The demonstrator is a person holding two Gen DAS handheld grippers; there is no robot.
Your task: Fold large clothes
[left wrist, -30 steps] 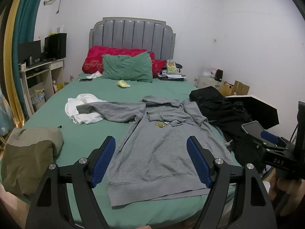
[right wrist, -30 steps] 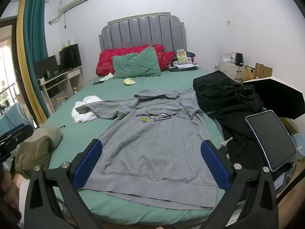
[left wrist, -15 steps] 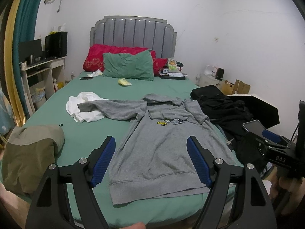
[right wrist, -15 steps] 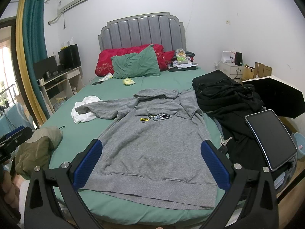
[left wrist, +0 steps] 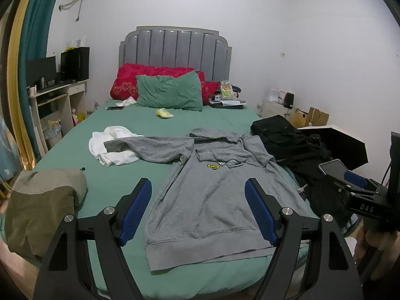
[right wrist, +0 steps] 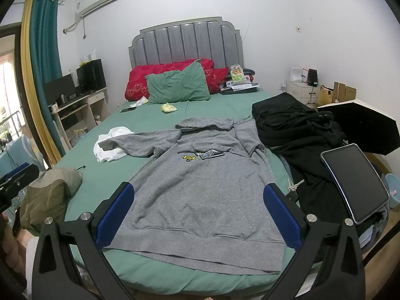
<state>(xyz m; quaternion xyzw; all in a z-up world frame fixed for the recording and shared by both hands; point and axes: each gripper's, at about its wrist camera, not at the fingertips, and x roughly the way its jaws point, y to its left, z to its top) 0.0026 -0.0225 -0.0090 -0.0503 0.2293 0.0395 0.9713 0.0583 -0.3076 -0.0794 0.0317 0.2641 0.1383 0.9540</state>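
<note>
Bedroom, foot of the bed. Grey hoodie (right wrist: 200,195) is lying face up on the green sheet (left wrist: 120,175), hem toward the person, hood (right wrist: 205,124) toward the headboard. Its long axis is running straight away from both claws, hem to hood.

Left claw (left wrist: 198,208) is hanging above the hem end, jaws standing wide apart, gripping nothing; blue pads (left wrist: 136,211) are bracketing the lower body of the hoodie in view but are not touching cloth. Right claw (right wrist: 198,218) is doing the same from a spot further right: jaws wide, nothing between them, hem band (right wrist: 200,240) just below and ahead.

One sleeve (left wrist: 150,147) is reaching out to the left across the sheet, its cuff resting over a crumpled white garment (left wrist: 110,145). The other sleeve is lying folded in along the right side of the body, close to a black pile of clothes (right wrist: 300,135).

Judgement: folding is not yet started. The outstretched sleeve is lying ahead and to the left, so the left hand looks nearer to it; the right hand is sitting nearer the right hem corner and the black pile. Hem corners are the closest grab points for both.

Risk: keys (right wrist: 293,187) and a tablet (right wrist: 355,182) are lying near the right edge; an olive garment (left wrist: 42,207) is bunching at the left.
</note>
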